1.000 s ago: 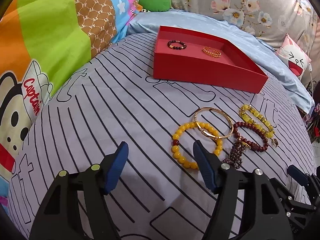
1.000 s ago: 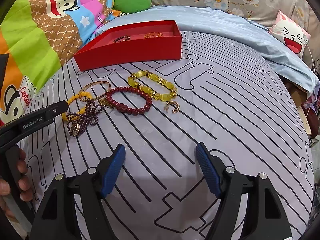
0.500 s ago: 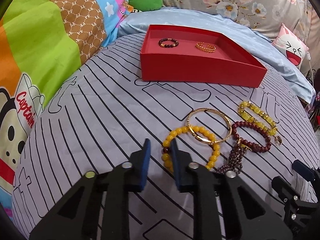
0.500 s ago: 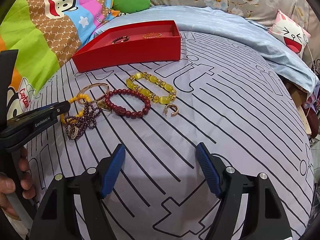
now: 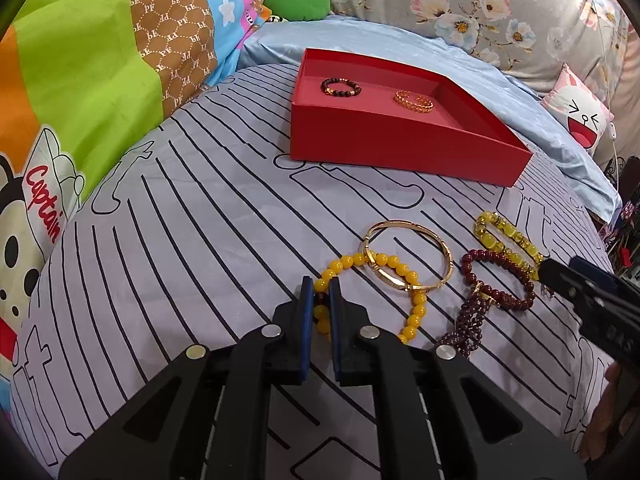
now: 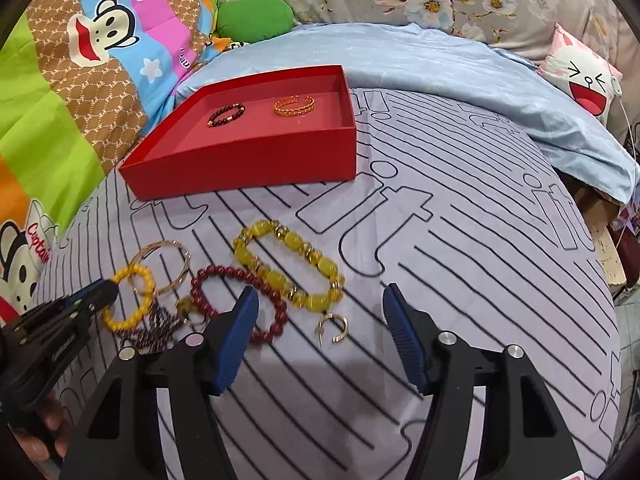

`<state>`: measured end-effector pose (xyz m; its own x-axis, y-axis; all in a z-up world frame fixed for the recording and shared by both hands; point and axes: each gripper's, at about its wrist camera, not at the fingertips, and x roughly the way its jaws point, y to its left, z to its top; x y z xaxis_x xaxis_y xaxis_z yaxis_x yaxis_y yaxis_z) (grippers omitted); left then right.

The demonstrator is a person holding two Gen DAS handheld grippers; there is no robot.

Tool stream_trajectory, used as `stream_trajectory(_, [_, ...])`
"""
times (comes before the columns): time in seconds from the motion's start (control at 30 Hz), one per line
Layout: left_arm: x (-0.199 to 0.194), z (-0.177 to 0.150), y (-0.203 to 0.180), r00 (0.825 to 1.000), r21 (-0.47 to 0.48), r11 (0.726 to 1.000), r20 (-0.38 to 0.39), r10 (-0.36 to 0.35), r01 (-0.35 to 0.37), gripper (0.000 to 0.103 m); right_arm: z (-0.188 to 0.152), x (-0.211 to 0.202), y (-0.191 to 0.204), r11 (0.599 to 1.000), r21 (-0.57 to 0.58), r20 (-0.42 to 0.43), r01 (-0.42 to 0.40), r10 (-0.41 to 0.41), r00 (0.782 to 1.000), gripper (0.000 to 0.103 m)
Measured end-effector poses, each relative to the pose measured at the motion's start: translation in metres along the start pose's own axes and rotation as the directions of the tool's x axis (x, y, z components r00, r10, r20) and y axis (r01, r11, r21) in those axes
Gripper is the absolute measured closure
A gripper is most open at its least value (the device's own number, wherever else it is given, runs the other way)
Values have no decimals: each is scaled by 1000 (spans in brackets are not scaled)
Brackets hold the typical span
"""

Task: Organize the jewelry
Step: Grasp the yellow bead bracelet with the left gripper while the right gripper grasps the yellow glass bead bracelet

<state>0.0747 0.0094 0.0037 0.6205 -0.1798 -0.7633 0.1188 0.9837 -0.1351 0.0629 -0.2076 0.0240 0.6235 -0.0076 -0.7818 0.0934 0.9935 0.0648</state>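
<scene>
Left wrist view: yellow bead bracelet [image 5: 404, 276] lay on the striped bed sheet [image 5: 200, 240], under the gold bangle [image 5: 408, 256], left claw [image 5: 321, 296] pinching its near beads. Right claw [image 6: 320, 316] half spread and closing over the red bead bracelet [image 6: 240, 300], not gripping. Red tray [image 5: 400, 152] behind held two bracelets.

A grey bed sheet [image 5: 168, 240] with black lines lies under the tongs; far ahead of them sits a light blue pillow [image 6: 460, 76]; up to the left lie a monkey blanket [image 5: 80, 92] and a green cushion [image 6: 254, 14]; far right leans a laughing-face pillow [image 6: 584, 80].
</scene>
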Motion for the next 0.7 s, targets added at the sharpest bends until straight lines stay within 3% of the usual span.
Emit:
stream_trajectory(0.33, [0, 0, -1, 1000, 1, 1000, -1, 0, 0, 95, 12, 25, 2, 1000, -4, -4, 9, -9, 1000, 57])
stream_trajectory(0.4, [0, 0, -1, 1000, 3, 1000, -1, 2, -2, 95, 11, 30, 2, 1000, -5, -15, 10, -10, 1000, 66])
stream_trajectory(0.7, [1, -1, -2, 1000, 5, 1000, -1, 3, -3, 95, 12, 31, 5, 1000, -14, -8, 27, -27, 1000, 69])
